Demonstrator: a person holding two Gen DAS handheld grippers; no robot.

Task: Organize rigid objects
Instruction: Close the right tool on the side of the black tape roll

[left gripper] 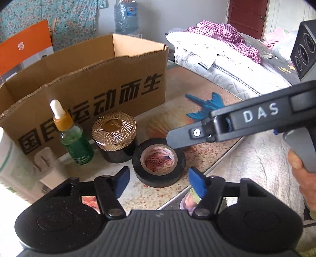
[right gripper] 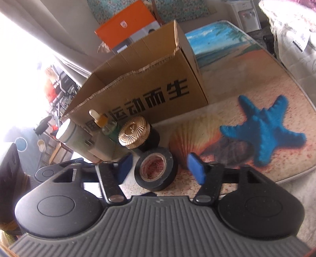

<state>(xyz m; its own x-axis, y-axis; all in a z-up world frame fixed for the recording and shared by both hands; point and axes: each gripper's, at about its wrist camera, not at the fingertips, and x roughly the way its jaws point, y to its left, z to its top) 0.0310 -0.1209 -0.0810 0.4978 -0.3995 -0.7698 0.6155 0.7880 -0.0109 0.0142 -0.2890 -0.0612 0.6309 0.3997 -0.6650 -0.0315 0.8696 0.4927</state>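
We are working in a lived-in bedroom: a bed piled with a white quilt (left gripper: 217,65) and a pink checked cloth (left gripper: 227,37) lies beyond the table, a water jug (left gripper: 126,15) stands against the far wall, and bright window light washes out the left of the right wrist view. The table (right gripper: 246,83) carries a printed beach scene, with a blue starfish (right gripper: 264,130) and a scallop shell (right gripper: 193,134) that are part of the picture, not things to pick up. On it an open cardboard box (left gripper: 94,83) stands behind a short row of items: a green dropper bottle (left gripper: 75,142), a dark jar with a gold ribbed lid (left gripper: 114,134), a white tube (left gripper: 7,158), and, nearest us, the roll of black tape (left gripper: 160,164) lying flat just in front of the jar. Both tools are released: the left gripper (left gripper: 158,181) has its blue pads spread to either side of the roll without touching it, and the right gripper (right gripper: 160,170) hovers over the same roll, jaws wide. We judge the step in hand to be taking the tape, presumably for the box. To do it well, we would let one tool commit and draw the other back, since they crowd each other here; lower the pads to bracket the roll's outer wall across its full width, keep clear of the jar just behind, and close squarely so the smooth rim does not squirt sideways.
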